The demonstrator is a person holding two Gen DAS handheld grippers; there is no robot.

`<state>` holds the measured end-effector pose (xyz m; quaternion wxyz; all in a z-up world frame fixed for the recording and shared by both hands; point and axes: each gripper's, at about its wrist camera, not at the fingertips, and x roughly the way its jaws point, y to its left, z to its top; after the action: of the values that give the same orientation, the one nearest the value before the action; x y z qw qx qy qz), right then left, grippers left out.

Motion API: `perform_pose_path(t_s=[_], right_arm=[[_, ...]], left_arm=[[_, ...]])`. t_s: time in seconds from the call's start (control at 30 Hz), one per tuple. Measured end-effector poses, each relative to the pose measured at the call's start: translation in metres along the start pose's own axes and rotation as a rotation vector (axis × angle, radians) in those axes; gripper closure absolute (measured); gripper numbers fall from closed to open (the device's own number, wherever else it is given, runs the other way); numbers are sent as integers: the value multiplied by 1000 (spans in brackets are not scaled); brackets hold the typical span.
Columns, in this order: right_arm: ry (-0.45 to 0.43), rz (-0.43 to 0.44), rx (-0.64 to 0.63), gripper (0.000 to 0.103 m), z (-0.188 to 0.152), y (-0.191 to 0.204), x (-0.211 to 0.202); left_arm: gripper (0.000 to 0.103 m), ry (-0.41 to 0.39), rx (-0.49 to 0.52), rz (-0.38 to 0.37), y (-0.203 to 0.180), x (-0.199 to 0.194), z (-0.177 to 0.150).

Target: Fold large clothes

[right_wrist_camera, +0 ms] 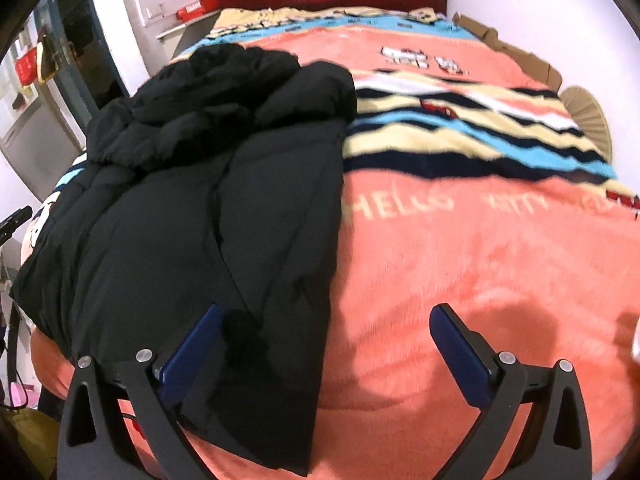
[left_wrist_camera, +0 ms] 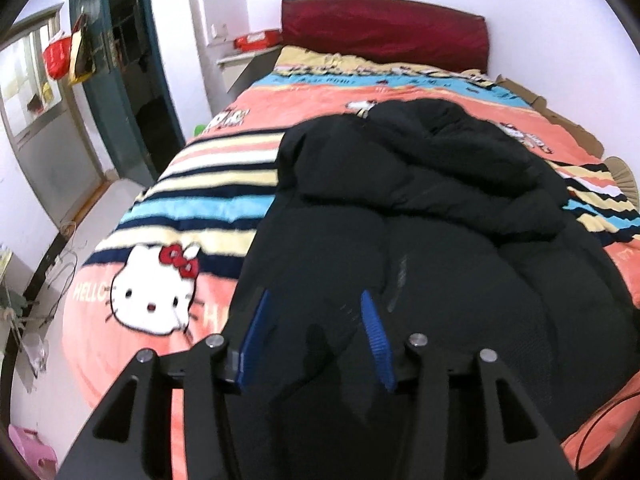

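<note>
A large black puffy jacket (left_wrist_camera: 420, 248) lies along the bed, hood end toward the headboard. It also shows in the right wrist view (right_wrist_camera: 192, 208), with its sides folded in. My left gripper (left_wrist_camera: 316, 304) is open and empty, just above the jacket's lower left part. My right gripper (right_wrist_camera: 328, 316) is open and empty, over the jacket's lower right edge, with its left finger above the jacket and its right finger above the blanket.
The jacket rests on a coral Hello Kitty blanket (left_wrist_camera: 160, 292) with striped bands (right_wrist_camera: 480, 132). A dark red headboard (left_wrist_camera: 384, 28) is at the far end. A dark green door (left_wrist_camera: 116, 60) and a shelf stand to the left. Cardboard (right_wrist_camera: 520, 56) lines the right side.
</note>
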<state>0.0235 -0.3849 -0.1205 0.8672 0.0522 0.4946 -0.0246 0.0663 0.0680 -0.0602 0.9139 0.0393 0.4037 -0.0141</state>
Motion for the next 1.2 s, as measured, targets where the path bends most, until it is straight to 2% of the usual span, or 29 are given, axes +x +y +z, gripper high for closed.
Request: perform_pose_path(t_s=[0.1, 0.23, 0.43, 0.57, 0.7, 0.9, 1.0, 1.07, 1.2], right_arm=[[45, 33, 17, 1, -7, -2, 11], [74, 61, 33, 1, -13, -3, 20], [101, 92, 43, 1, -19, -3, 28], [121, 102, 24, 1, -21, 1, 32], [126, 126, 35, 1, -21, -2, 32], [138, 173, 80, 1, -20, -8, 34], [168, 213, 109, 0, -22, -12, 38], [178, 239, 124, 0, -23, -13, 38], [216, 319, 132, 0, -25, -8, 39]], left_arm=[[54, 50, -46, -26, 18, 12, -14], [53, 119, -166, -86, 55, 24, -39], [53, 155, -245, -139, 96, 29, -65], [53, 182, -318, -261, 109, 35, -74], [53, 199, -443, -398, 127, 45, -83], [53, 221, -582, -524, 144, 56, -100], [53, 238, -623, -601, 144, 60, -106], [53, 252, -645, -691, 141, 60, -109], [52, 274, -628, -783, 132, 59, -111]])
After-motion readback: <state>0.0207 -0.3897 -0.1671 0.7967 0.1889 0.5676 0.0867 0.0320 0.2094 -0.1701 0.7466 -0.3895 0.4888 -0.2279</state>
